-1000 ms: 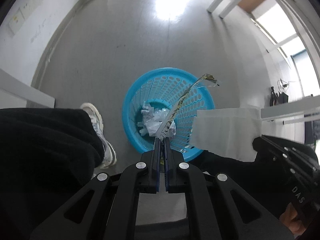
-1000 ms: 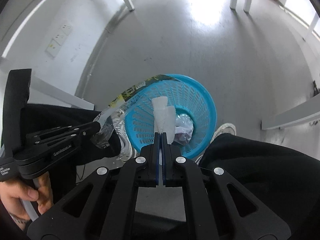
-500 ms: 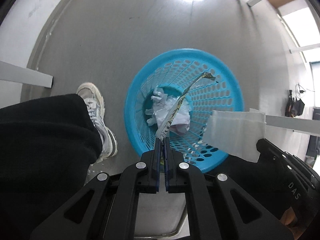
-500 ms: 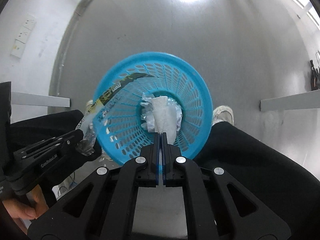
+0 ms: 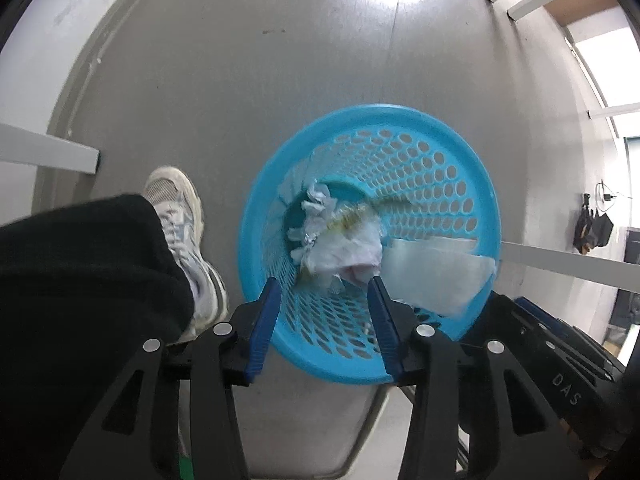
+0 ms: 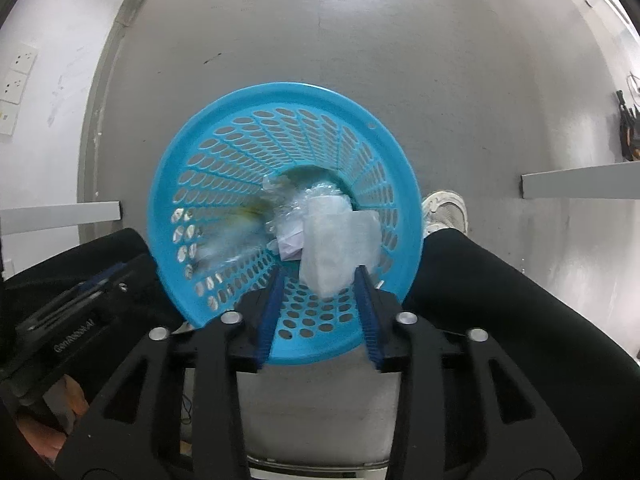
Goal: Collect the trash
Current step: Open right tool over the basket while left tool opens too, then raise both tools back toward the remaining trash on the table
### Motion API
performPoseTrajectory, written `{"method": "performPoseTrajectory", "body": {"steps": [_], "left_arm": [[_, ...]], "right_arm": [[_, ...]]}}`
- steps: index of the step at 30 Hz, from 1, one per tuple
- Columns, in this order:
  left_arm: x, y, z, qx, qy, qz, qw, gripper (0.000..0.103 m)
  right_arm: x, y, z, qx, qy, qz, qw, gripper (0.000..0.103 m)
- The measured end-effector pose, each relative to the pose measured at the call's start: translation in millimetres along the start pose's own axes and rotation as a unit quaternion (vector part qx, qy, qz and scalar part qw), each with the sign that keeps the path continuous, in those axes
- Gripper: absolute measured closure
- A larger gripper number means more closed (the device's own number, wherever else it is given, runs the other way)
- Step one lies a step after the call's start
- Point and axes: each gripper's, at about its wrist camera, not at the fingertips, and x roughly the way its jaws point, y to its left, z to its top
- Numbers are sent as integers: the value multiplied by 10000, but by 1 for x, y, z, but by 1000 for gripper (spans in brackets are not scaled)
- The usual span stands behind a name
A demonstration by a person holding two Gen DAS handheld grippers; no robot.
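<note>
A blue perforated waste basket (image 5: 490,216) (image 6: 280,94) stands on the grey floor right below both grippers. My left gripper (image 5: 323,284) has its jaws opening, with nothing between them. The shiny snack wrapper (image 5: 360,212) (image 6: 228,240) it held is a falling blur inside the basket, over crumpled paper trash (image 5: 340,252). My right gripper (image 6: 320,274) also has its jaws opening. The white tissue (image 6: 336,240) (image 5: 436,272) drops loose just beyond its pads, into the basket. Each gripper's black body shows at the edge of the other's view.
A person's black trouser legs and pale shoes (image 5: 176,208) (image 6: 444,208) flank the basket. White furniture bars (image 5: 48,156) (image 6: 580,180) jut in at both sides. Wall sockets (image 6: 16,76) sit at the left, with open grey floor beyond the basket.
Both grippers sank closer over the basket, then opened. The wrapper left the left jaws and the tissue left the right jaws; both are dropping into the basket.
</note>
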Motion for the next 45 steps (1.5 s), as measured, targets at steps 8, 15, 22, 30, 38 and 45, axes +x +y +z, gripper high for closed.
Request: {"method": "performPoseTrajectory", "body": {"steps": [8,15,22,30,38,45], "left_arm": [[-7,0,-2,18,18,47,10000,58],[-34,-8,-14,430,-354,278,9981,58],[-86,-6,-34,506,-906,-64,9946,53],[-127,-2,-66,804,-1326,-191,9877,47],[-181,-8,-103,1445,-1957,-228,9697,23],[-232,-10,-141,1873,-2631,-446,9454,6]], "right_arm": [[-4,1,-5,-73,-77,-55,9999,68],[-30,6,-19,-246,-395,-37,9989,66],[-70,10,-44,-363,-884,279,9950,56],[-116,19,-81,-661,-1467,370,9863,48],[-165,6,-116,-770,-1890,742,9761,33],[-209,1,-152,-904,-2391,785,9636,17]]}}
